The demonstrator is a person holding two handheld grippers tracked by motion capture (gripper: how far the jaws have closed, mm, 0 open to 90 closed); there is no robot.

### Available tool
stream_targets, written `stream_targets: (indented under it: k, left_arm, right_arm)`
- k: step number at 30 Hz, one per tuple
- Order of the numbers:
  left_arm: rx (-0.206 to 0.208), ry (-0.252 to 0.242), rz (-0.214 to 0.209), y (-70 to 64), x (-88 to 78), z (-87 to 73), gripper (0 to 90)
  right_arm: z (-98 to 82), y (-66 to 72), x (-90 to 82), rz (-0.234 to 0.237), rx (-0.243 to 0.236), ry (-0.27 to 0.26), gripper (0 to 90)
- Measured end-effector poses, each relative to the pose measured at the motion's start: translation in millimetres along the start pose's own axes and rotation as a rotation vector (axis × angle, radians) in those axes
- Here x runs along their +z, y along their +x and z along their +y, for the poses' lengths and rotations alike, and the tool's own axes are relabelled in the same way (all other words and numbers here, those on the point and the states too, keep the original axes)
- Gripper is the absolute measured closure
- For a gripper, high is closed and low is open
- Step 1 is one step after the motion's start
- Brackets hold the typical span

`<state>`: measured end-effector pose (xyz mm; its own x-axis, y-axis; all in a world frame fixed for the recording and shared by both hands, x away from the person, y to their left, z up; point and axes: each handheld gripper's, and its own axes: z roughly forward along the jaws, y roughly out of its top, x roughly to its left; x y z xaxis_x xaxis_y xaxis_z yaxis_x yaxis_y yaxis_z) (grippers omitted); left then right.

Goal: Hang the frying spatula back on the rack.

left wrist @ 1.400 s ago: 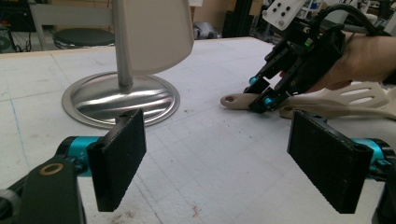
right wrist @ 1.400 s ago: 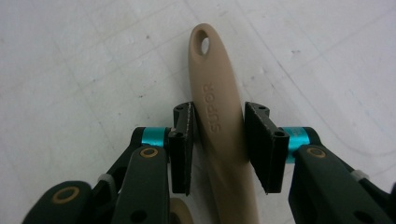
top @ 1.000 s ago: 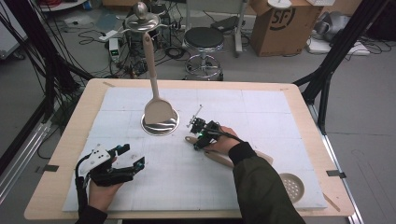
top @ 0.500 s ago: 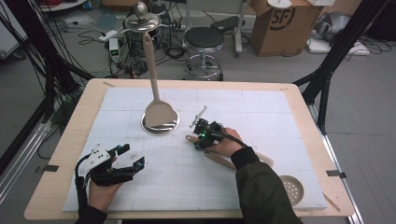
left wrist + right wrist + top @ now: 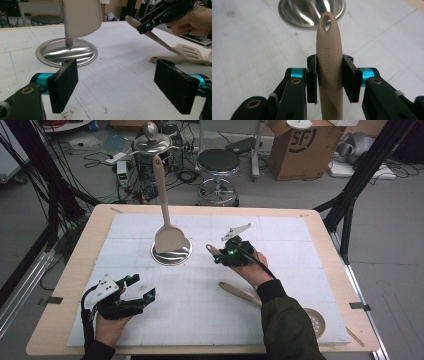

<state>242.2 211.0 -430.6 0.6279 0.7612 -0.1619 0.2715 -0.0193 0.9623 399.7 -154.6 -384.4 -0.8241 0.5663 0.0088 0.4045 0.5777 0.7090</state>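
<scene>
One slotted spatula (image 5: 172,51) slants, handle raised toward the stand base (image 5: 171,253).

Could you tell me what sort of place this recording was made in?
Most likely a lab or workshop rather than a kitchen: cables are strewn over the floor, a cardboard box and a stool stand behind the table, and black frame legs flank it.

High view: above person's side, facing forward and down over whole table (image 5: 70,285). Left gripper view: low, near table surface. Right gripper view: close, angled down. All three share steel stand base (image 5: 171,254) (image 5: 66,51) (image 5: 310,10).
</scene>
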Motion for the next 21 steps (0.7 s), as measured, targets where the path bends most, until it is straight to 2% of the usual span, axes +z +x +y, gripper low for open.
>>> stream_targets:
  k: [2,10,14,17,21]
  left_arm:
    - [0.0,-0.001,-0.001,0.1,0.1,0.0,20.0]
    - [0.0,-0.001,-0.006,-0.3,0.6,0.3,20.0]
    - [-0.002,-0.001,-0.005,-0.3,0.5,0.2,20.0]
    - [0.002,-0.001,-0.004,-0.1,0.5,0.4,20.0]
    - [0.0,0.0,-0.006,-0.3,1.0,0.3,20.0]
  right_arm:
    - [-0.8,-0.5,-4.3,-0.022,0.004,-0.021,68.2]
    - [0.5,1.2,-18.3,-0.05,-0.034,-0.166,68.2]
    - [2.0,1.1,-23.9,-0.061,-0.034,-0.213,68.2]
    - [3.0,0.8,-29.5,-0.061,-0.027,-0.255,68.2]
    - [6.2,1.1,-38.5,-0.033,-0.017,-0.328,68.1]
